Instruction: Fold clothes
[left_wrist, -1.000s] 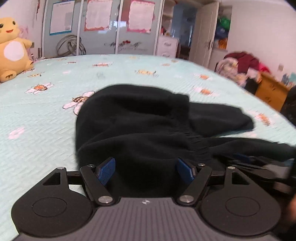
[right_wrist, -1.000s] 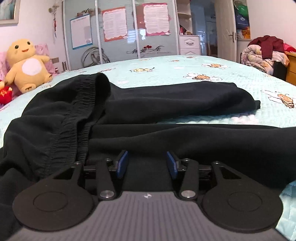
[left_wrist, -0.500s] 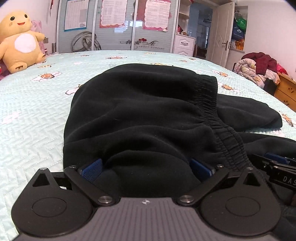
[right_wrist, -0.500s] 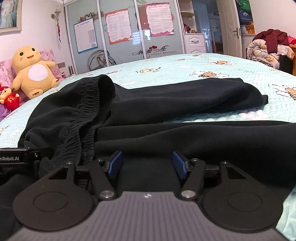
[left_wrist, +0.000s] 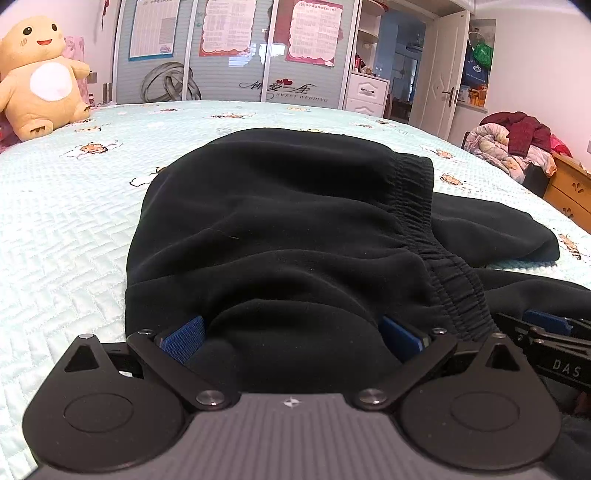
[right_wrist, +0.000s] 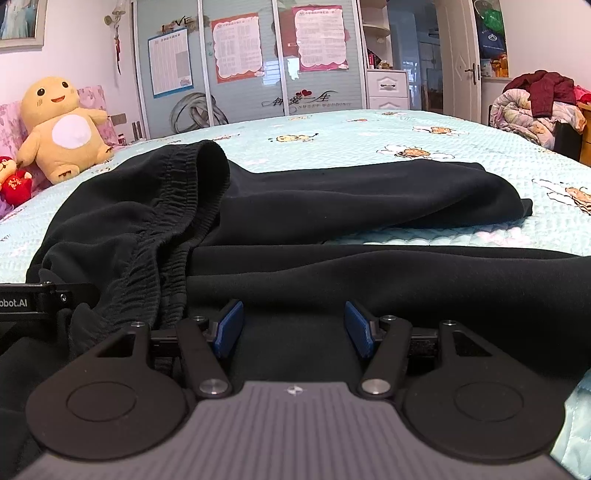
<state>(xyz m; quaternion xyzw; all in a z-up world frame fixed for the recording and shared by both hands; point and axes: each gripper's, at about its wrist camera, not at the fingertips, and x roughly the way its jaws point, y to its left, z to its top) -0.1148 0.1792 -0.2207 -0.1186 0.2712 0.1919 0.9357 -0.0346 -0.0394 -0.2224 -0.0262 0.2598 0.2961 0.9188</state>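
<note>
Black trousers (left_wrist: 280, 221) lie on the pale green bedspread (left_wrist: 66, 206), the top part folded over so the elastic waistband (left_wrist: 413, 199) runs down the right side of the fold. My left gripper (left_wrist: 293, 339) is low at the near edge of that fold, jaws spread wide, with a soft bulge of cloth between the blue pads (left_wrist: 184, 338). In the right wrist view the trouser legs (right_wrist: 351, 206) stretch to the right. My right gripper (right_wrist: 293, 328) is open over the near leg, its pads (right_wrist: 229, 328) apart and cloth lying between them. The two grippers are close side by side.
A yellow plush toy (left_wrist: 40, 77) sits at the far left of the bed, a small red toy (right_wrist: 14, 181) beside it. Sliding wardrobe doors (left_wrist: 229, 55) stand behind the bed. At the right are a heap of bedding and clothes (left_wrist: 513, 144) and a wooden cabinet (left_wrist: 569, 188).
My left gripper came down and its jaws spread wider, letting the folded top of the trousers settle on the bed. The right jaws opened a little; that hand stayed in place.
</note>
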